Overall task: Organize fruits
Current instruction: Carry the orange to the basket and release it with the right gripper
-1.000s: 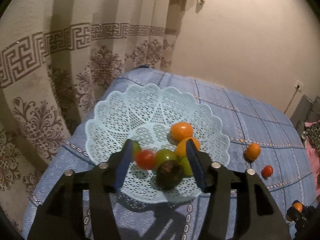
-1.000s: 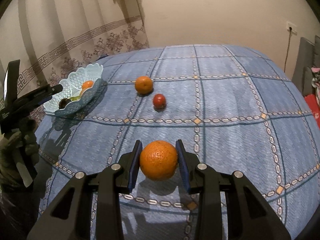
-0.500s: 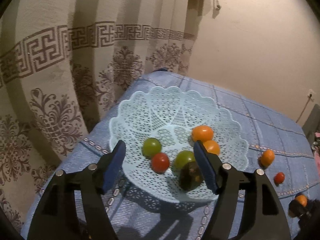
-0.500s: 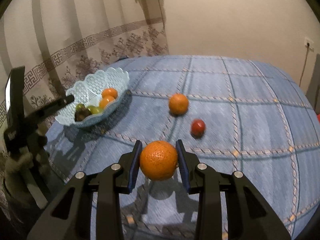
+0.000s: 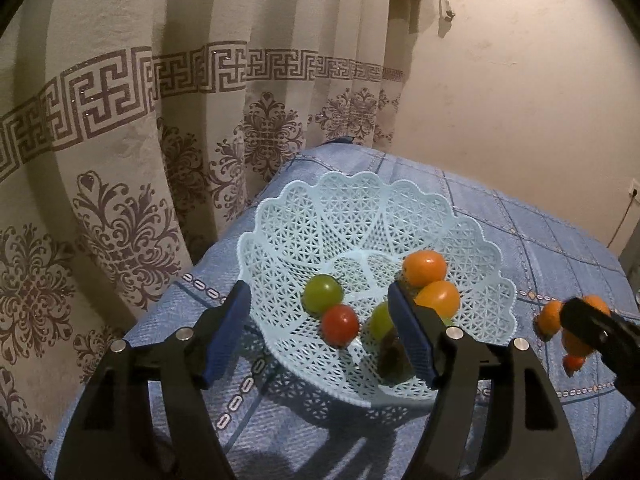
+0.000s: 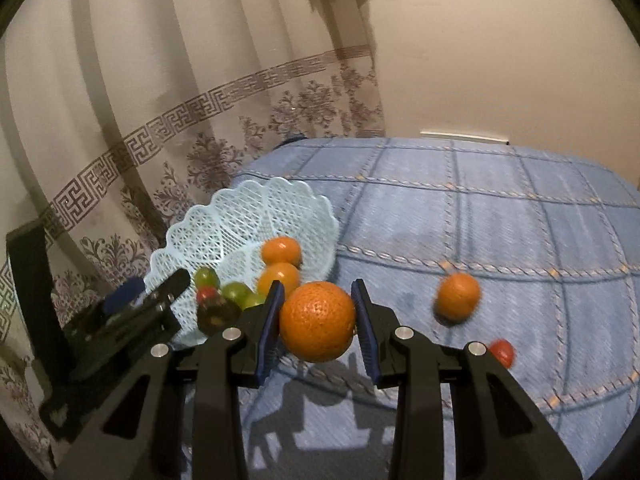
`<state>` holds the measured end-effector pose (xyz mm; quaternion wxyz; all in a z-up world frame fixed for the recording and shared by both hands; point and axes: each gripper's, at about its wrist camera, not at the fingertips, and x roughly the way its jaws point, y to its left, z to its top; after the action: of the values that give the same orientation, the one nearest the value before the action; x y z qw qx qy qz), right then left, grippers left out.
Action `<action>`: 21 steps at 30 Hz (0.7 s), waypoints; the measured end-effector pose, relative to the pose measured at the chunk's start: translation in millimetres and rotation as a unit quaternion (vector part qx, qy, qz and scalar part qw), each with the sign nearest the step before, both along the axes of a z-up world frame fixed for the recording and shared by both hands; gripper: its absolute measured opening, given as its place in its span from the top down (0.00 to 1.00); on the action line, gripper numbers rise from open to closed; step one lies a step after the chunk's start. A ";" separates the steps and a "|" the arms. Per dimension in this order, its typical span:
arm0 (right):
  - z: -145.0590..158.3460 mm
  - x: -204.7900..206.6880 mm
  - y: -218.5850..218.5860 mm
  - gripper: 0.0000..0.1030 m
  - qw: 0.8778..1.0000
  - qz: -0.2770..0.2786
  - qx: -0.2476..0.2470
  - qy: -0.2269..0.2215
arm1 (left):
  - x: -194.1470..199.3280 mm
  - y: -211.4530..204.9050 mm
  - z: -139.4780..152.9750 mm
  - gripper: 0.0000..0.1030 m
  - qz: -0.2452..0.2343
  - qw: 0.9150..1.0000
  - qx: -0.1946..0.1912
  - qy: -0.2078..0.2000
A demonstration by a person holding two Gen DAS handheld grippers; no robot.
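A basket (image 6: 256, 220) is sitting on the table (image 6: 500, 208) near its left edge, before a curtain (image 5: 120, 128). Several fruits (image 5: 332, 304) are lying inside it. To its right, a small orange (image 6: 458, 296) and what is probably a tomato (image 6: 502, 352) are resting on the table, apart from each other.

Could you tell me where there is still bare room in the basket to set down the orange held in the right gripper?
The basket is bare across its far and left lattice, behind the green fruit. The near-right side is crowded: two orange fruits, the red tomato and a dark fruit cluster there. The right gripper holds the orange just outside the rim.
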<state>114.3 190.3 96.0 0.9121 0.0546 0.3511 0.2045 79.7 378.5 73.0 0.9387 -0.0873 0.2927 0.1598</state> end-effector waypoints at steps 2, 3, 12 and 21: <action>-0.7 8.6 9.3 0.66 1.000 0.005 0.002 0.003 | -0.6 2.2 0.2 0.30 0.004 1.000 -0.002 -0.001; -1.3 11.9 13.2 0.66 1.000 0.007 0.003 0.004 | -1.3 3.7 0.3 0.30 0.006 1.000 -0.005 -0.002; -12.0 37.3 36.3 0.66 1.000 0.013 -0.001 0.017 | -1.5 6.5 0.7 0.30 0.009 1.000 -0.009 -0.003; -18.8 46.7 42.7 0.62 0.999 0.018 0.023 0.031 | -0.6 7.1 -1.2 0.29 0.013 1.000 -0.011 0.000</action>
<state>161.0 232.9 77.2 0.8952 0.0752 0.3758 0.2273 79.1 385.6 71.8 0.9355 -0.1010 0.2934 0.1690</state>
